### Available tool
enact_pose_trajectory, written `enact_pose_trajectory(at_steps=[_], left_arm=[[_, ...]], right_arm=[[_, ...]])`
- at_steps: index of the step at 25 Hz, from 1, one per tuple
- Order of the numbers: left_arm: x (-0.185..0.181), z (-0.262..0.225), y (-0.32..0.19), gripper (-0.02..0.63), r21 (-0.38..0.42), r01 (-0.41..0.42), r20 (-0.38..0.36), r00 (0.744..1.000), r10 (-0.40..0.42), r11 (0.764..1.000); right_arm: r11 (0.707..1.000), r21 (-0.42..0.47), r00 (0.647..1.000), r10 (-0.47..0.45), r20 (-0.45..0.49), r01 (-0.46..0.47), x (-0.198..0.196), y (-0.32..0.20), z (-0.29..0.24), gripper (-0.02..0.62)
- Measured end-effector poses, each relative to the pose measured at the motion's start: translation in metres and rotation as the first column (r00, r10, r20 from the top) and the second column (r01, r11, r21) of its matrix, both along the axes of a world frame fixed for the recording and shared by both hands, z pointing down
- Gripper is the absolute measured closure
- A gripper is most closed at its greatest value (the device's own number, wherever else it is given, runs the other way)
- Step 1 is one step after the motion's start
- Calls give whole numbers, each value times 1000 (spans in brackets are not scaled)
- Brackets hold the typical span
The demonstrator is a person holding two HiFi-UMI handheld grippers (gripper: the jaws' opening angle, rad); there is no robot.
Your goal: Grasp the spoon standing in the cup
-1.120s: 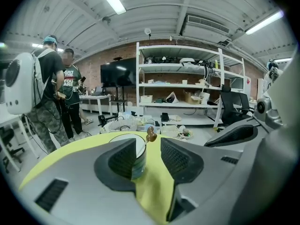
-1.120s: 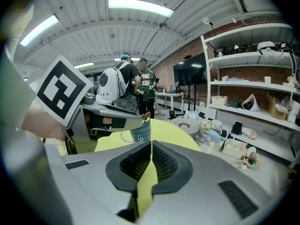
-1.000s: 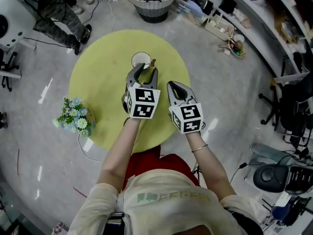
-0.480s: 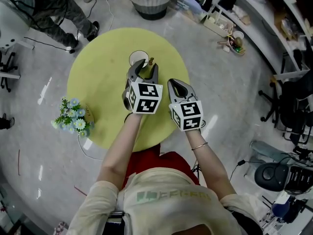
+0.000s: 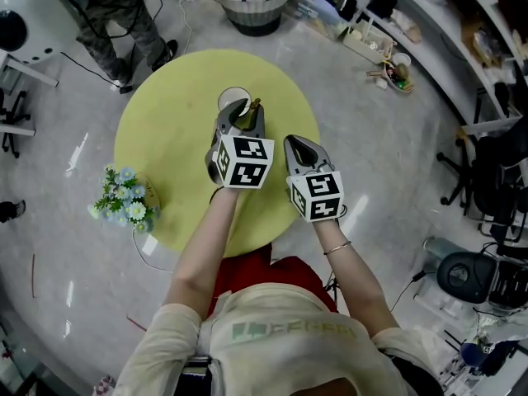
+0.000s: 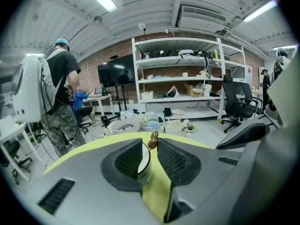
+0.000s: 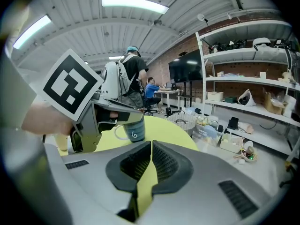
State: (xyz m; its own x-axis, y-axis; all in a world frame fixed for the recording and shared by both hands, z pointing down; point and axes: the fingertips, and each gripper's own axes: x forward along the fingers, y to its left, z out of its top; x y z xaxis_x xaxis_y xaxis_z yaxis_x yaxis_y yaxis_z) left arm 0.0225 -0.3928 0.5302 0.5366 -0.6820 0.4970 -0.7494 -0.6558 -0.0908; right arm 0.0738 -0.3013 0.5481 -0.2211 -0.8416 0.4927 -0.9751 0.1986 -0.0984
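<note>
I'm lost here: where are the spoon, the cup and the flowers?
spoon (image 6: 153,141), left gripper view, brown knob at the handle's top
cup (image 7: 133,131), right gripper view, dark outer wall
flowers (image 5: 125,195), head view, middle of the bunch

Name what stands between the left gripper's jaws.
In the left gripper view: the brown handle end of the spoon and the rim of the cup. The left gripper has just been closing its jaws and doesn't clamp yet.
</note>
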Motion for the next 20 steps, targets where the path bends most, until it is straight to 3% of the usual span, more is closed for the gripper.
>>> enact_pose_trajectory(at_steps=[6, 20], left_arm=[[-3, 1, -2, 537, 5, -1, -1, 1000, 1, 1000], [-11, -17, -6, 548, 56, 17, -25, 1000, -16, 998]], right_arm=[[1000, -2, 1000, 5, -6, -5, -2, -1, 2, 557], [1000, -6, 1000, 5, -9, -5, -4, 0, 2, 557]])
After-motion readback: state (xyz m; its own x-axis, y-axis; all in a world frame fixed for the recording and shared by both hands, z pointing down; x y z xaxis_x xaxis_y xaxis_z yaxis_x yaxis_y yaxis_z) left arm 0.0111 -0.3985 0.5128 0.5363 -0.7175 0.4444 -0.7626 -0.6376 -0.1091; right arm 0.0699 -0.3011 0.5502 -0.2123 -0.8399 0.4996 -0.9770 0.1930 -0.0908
